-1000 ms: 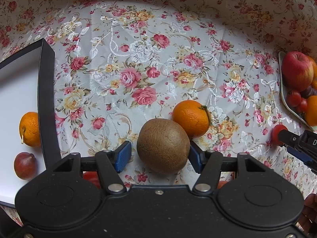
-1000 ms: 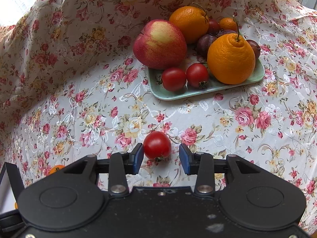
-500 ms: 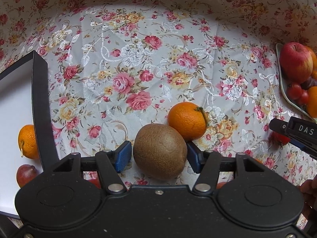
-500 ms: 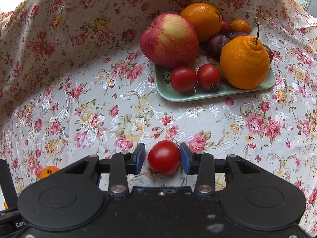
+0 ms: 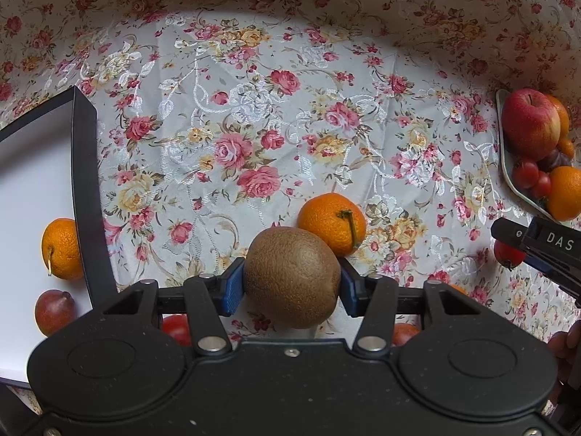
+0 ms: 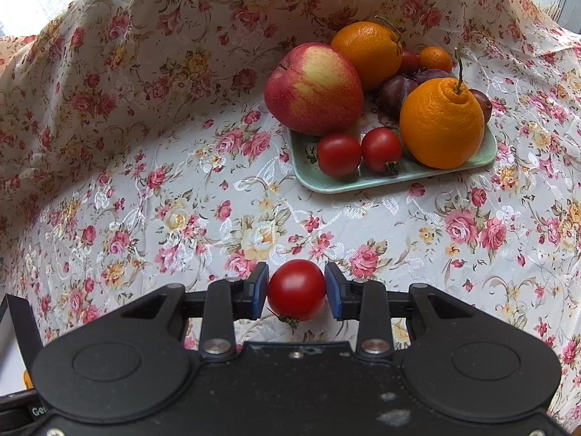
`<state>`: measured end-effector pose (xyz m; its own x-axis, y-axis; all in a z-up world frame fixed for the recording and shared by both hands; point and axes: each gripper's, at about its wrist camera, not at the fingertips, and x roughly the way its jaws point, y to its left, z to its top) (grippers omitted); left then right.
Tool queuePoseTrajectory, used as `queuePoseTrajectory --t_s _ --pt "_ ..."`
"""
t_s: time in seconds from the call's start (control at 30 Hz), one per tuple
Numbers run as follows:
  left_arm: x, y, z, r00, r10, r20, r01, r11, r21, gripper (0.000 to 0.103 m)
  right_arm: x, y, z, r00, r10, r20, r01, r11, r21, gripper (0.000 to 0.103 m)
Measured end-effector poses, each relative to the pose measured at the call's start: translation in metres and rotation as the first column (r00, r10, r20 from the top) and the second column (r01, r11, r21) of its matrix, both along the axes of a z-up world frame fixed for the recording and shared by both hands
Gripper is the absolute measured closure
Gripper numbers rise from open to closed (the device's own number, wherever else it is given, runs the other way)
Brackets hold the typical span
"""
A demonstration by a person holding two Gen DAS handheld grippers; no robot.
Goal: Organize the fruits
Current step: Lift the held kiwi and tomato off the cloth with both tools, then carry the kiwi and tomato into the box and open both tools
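the left claw (image 5: 292, 285) is closed on a kiwi (image 5: 292, 277), pads snug on both sides; an orange (image 5: 332, 223) sits just beyond it. the right claw (image 6: 296, 290) pinches 1 tomato (image 6: 296, 289), with the green tray (image 6: 395, 178) ahead. squeeze gently and lift straight so neither fruit rolls. "das" shows on the right claw.

Left gripper (image 5: 291, 287): matte black plastic body, finely speckled, two round raised discs on top. Two black finger arms, each with silver round rivet near body; small silver screw at centre between rivets. Blue pads (image 5: 232, 287) on inner sides of fingertips.

Right gripper (image 6: 296, 290): same black body, same discs, rivets, blue pads (image 6: 259, 289); few pale scuff marks on lower surface. White letters "DAS" on its black side, seen from left wrist view.
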<state>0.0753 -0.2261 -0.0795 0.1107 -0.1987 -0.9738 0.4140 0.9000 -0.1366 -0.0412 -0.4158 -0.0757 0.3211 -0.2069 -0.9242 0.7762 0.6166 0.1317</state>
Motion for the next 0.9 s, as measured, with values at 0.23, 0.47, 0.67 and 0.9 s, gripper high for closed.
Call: queuePoseTrajectory --t_s 0.23,0.47,0.67,0.9 --pt "-0.011 0.009 0.012 1.000 0.003 0.021 -0.003 1.000 -0.008 0.046 -0.017 0.004 0.011 0.999 -0.021 0.036 0.019 0.998 0.055 0.067" --pt "-0.027 0.012 0.023 0.999 -0.009 0.035 0.010 1.000 -0.020 0.046 -0.039 0.012 0.022 0.998 -0.039 0.047 0.036 0.998 0.060 0.067" --pt "-0.043 0.020 0.030 0.999 -0.012 0.046 0.013 1.000 -0.028 0.046 -0.057 0.025 0.031 0.998 -0.033 0.053 0.029 0.998 0.063 0.067" --pt "-0.061 0.032 0.035 0.999 -0.005 0.051 0.007 0.999 -0.031 0.046 -0.079 0.042 0.039 0.997 -0.035 0.073 0.029 0.996 0.082 0.067"
